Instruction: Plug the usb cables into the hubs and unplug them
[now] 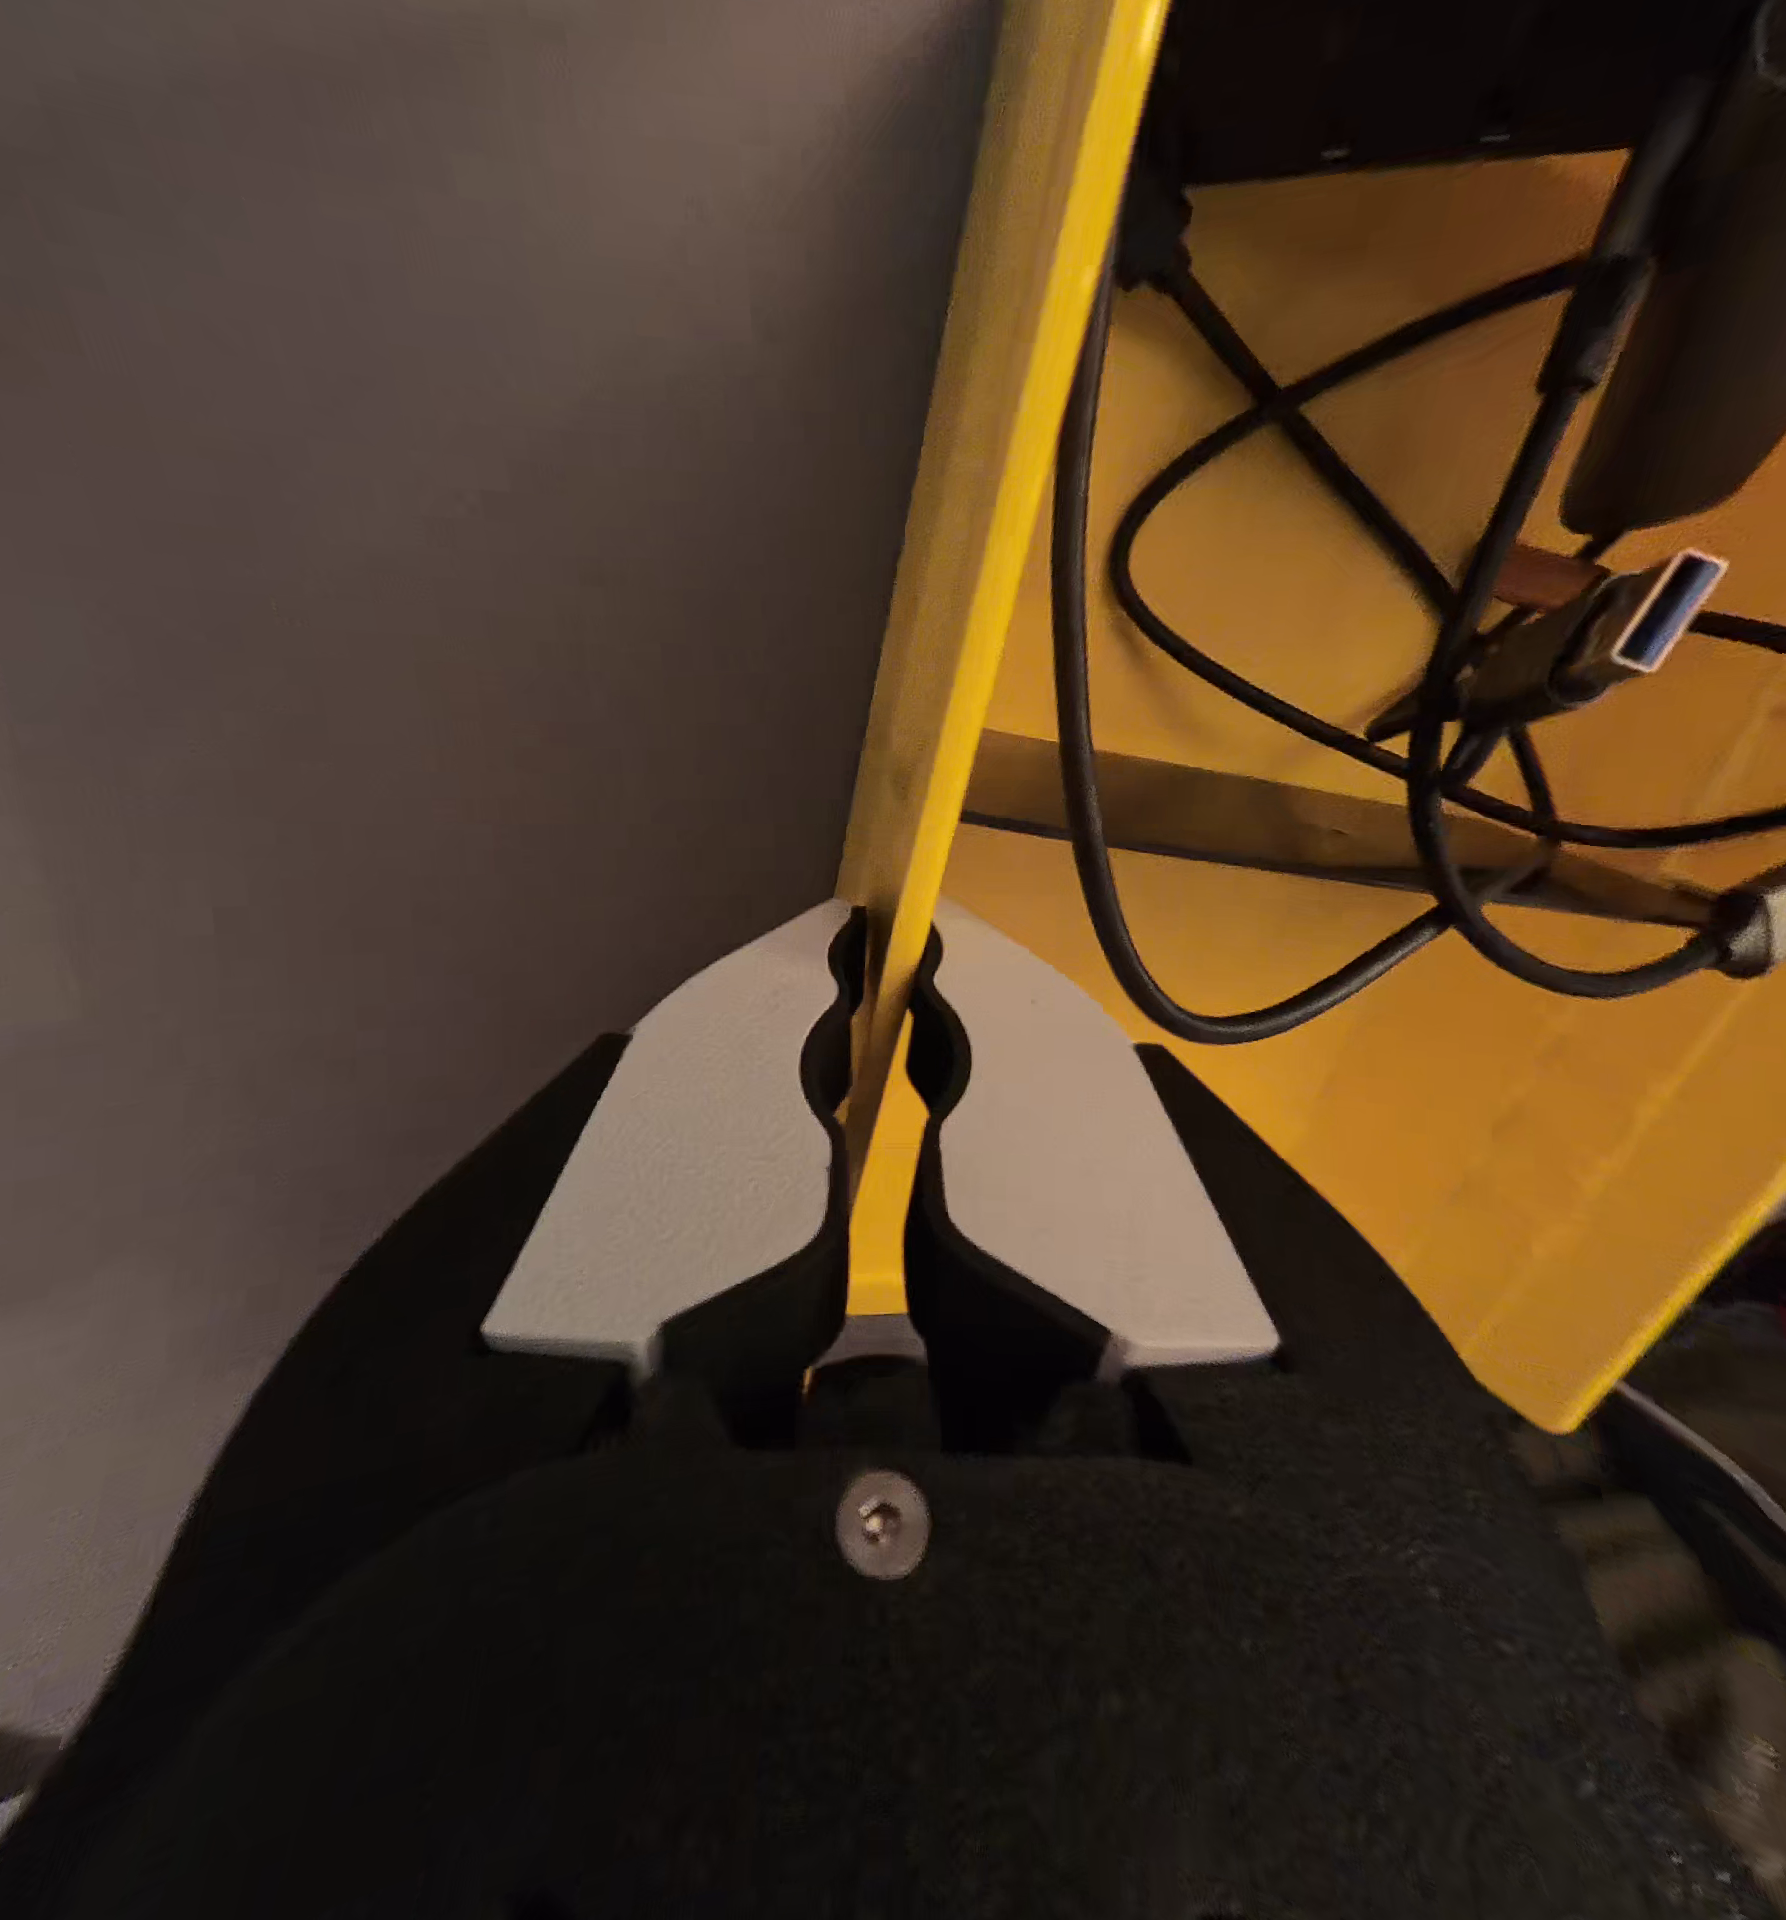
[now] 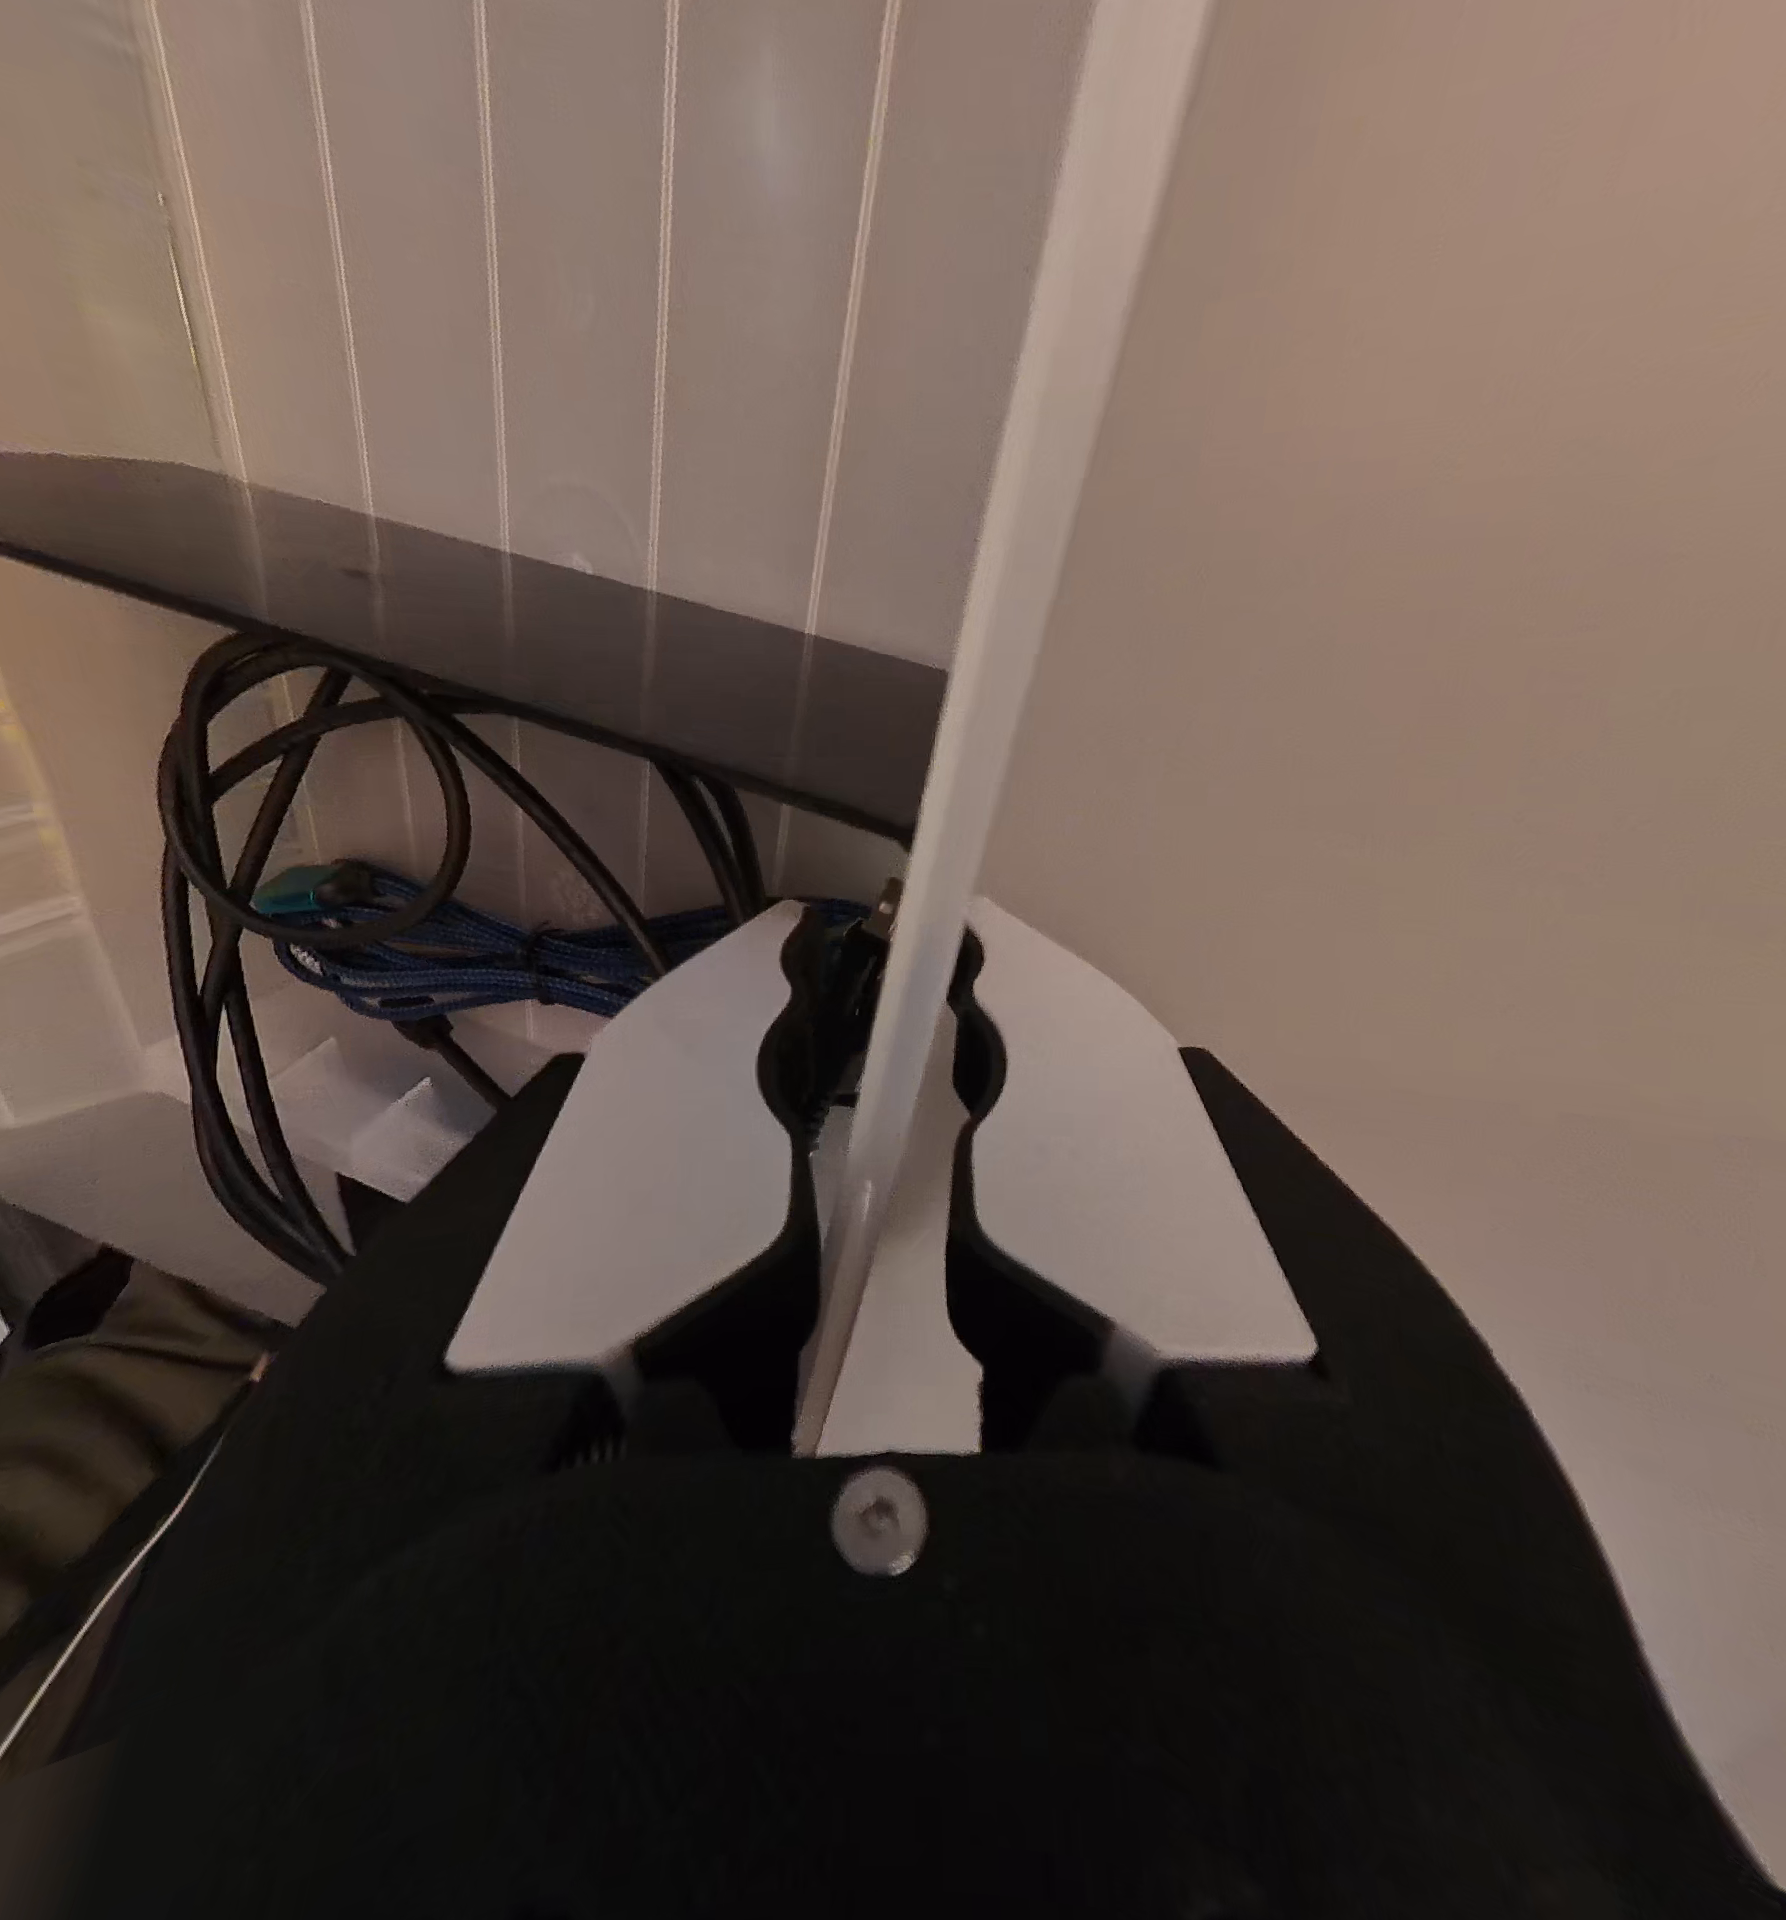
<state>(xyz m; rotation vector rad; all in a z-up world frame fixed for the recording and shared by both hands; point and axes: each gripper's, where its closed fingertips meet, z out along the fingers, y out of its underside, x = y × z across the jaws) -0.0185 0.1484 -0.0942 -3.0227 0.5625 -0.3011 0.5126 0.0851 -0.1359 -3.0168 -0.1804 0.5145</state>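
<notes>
In the left wrist view my left gripper is shut on the upright wall of a yellow bin; both pads press on the thin wall. Inside the bin lie loose black cables, a USB plug with a blue insert and a second plug. In the right wrist view my right gripper is shut on the wall of a whitish see-through bin. A black cable plug is pinched beside that wall, against the left pad. Inside this bin lie a bundled blue braided cable with a teal plug and coiled black cables.
A dark device with a cable plugged into it hangs over the yellow bin's top right corner. A dark ledge shows through the see-through bin. Plain walls fill the left of the left view and the right of the right view. Dark cloth lies at the lower left. About 55 cm separates my left fingertips from my right.
</notes>
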